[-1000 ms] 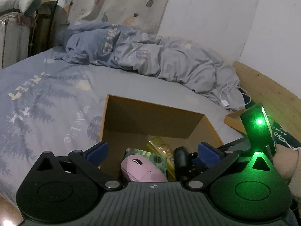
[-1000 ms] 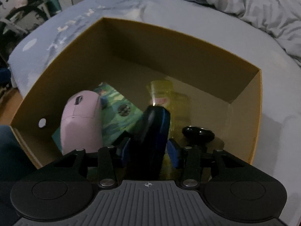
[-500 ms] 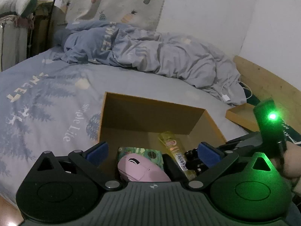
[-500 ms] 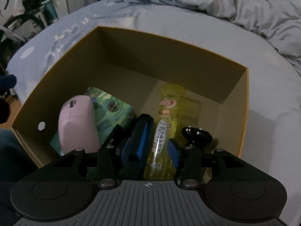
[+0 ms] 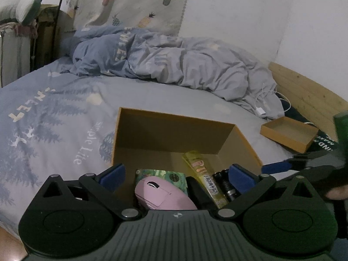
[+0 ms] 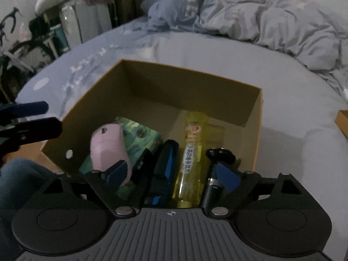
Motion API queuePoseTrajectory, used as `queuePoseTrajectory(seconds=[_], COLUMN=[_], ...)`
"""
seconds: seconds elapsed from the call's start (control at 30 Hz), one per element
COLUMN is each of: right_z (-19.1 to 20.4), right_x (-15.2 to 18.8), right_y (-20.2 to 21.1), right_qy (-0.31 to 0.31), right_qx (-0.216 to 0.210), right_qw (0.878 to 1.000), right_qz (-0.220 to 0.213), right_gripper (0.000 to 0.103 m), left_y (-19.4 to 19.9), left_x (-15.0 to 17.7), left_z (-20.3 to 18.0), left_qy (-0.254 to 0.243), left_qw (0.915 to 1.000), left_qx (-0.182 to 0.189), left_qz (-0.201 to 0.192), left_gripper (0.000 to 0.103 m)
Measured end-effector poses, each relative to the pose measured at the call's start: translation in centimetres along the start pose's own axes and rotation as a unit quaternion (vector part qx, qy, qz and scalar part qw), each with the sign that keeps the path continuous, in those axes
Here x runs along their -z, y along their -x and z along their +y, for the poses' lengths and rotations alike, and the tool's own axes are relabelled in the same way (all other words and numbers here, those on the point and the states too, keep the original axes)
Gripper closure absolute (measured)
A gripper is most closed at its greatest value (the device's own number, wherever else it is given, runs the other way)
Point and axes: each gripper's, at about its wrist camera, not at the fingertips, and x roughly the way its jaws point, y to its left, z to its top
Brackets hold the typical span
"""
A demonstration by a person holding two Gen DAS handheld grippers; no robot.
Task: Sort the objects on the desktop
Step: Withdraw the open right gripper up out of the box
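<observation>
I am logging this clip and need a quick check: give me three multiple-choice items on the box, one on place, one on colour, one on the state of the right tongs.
1. The yellow bottle lies: A in the box, B on the bedsheet, C in the tray.
2. The mouse is: A black, B pink, C green.
3. The right tongs are: A shut on the bottle, B shut on the mouse, C open.

Key: A, the box walls surround it; B, its shell is plainly pink; C, the blue pads stand apart, gripping nothing.

Bed: blue-grey printed sheet (image 5: 65, 113), rumpled duvet (image 5: 174, 65)
Wall: white (image 5: 239, 10)
Headboard: pale wood (image 5: 304, 91)
Light: dim
</observation>
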Motion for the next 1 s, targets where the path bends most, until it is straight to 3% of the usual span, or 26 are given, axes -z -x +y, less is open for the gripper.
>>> queuePoseTrajectory(seconds=[0.33,0.57,1.0], right_z=[-0.4,-1.2,-3.5], right_x=[3.7,6.4,8.7], right_y=[4.8,6.6,7.5], right_qy=[-0.039,-0.073,-0.14], right_qx=[-0.011,-0.009,0.048], right_qw=[0.998,0.995,0.981], right_qz=[-0.046,-0.068,-0.126], right_gripper=[0.0,0.0,0.0], left_y=[0.0,-0.1,-0.4], left_x=[0.2,0.6,1.9], left_z=[-0.4,-1.0,-3.2], left_qy=[-0.01,-0.023,-0.078], left_qw=[0.9999,0.9997,0.9969], left_qx=[-0.005,-0.006,0.002], left_qz=[0.0,0.006,0.007], left_gripper=[0.0,0.0,0.0])
